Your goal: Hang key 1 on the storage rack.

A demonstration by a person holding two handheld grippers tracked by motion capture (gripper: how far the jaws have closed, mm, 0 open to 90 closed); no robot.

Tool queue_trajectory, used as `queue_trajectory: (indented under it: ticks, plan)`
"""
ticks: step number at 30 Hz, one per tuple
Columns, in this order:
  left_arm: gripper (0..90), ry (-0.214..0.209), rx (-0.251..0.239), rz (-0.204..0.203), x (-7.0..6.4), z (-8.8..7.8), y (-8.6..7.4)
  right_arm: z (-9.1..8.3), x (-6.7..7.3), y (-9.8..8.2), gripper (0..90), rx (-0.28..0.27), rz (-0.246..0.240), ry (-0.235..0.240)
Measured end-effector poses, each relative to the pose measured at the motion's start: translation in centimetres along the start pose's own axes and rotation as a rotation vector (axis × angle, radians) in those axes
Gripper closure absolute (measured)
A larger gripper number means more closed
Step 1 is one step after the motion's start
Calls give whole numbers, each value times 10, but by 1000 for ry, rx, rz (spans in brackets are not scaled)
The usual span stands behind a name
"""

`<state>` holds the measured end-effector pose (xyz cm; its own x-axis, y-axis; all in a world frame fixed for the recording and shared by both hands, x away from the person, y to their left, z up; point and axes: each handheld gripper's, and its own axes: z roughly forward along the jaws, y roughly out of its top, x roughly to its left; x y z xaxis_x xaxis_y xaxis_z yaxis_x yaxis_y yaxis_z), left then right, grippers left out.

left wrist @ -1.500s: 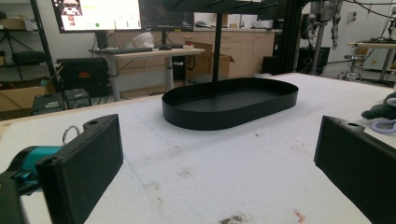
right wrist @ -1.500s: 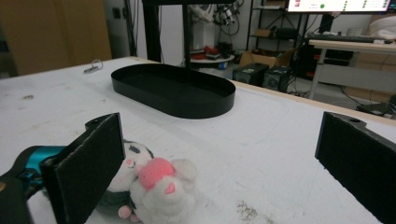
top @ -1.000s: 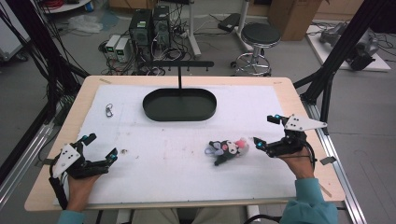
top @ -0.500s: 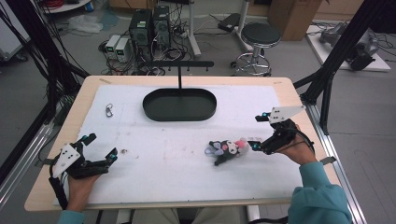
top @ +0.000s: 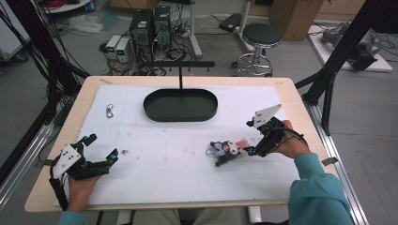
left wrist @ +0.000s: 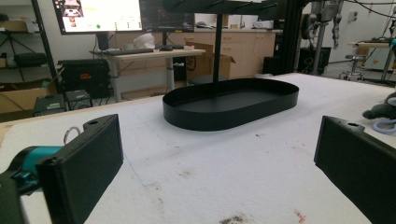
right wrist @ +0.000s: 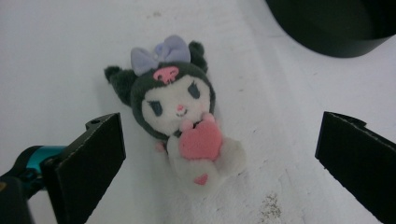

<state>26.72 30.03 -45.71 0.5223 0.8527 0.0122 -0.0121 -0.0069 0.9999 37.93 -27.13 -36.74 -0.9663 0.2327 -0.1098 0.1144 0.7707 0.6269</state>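
A small plush toy lies on the white table cover, right of centre: dark head, purple bow, white face, pink heart on its front. In the right gripper view the plush toy lies face up between the two black jaws, touching neither. My right gripper is open and hovers just right of the toy, pointed at it. At the front left, my left gripper rests low over the table, open with nothing between its jaws. A black oval tray with nothing in it stands at the back centre.
A black T-shaped stand rises from the tray's far side. A metal clip ring lies at the back left of the cover. A tiny speck of debris sits near the left gripper. The tray lies ahead of the left gripper.
My right gripper has moved left towards the plush toy and tipped down over it, still open. The left gripper and the toy have stayed put.
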Motion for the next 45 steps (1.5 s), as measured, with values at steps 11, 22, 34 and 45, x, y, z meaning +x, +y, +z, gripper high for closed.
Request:
queue_trajectory:
  ticks: [11, 22, 34, 45]
  plan:
    - [17, 1, 2, 1, 0, 0, 0, 23, -4, -1, 8, 123, -16, 62]
    - [17, 1, 2, 2, 0, 0, 0, 39, -6, -4, 44, 201, 2, 118]
    - [17, -1, 1, 2, 0, 0, 0, 45, -9, -6, 142, 247, 14, 154]
    - [17, -2, 1, 1, 0, 0, 0, 48, -10, -6, 324, 264, -18, 179]
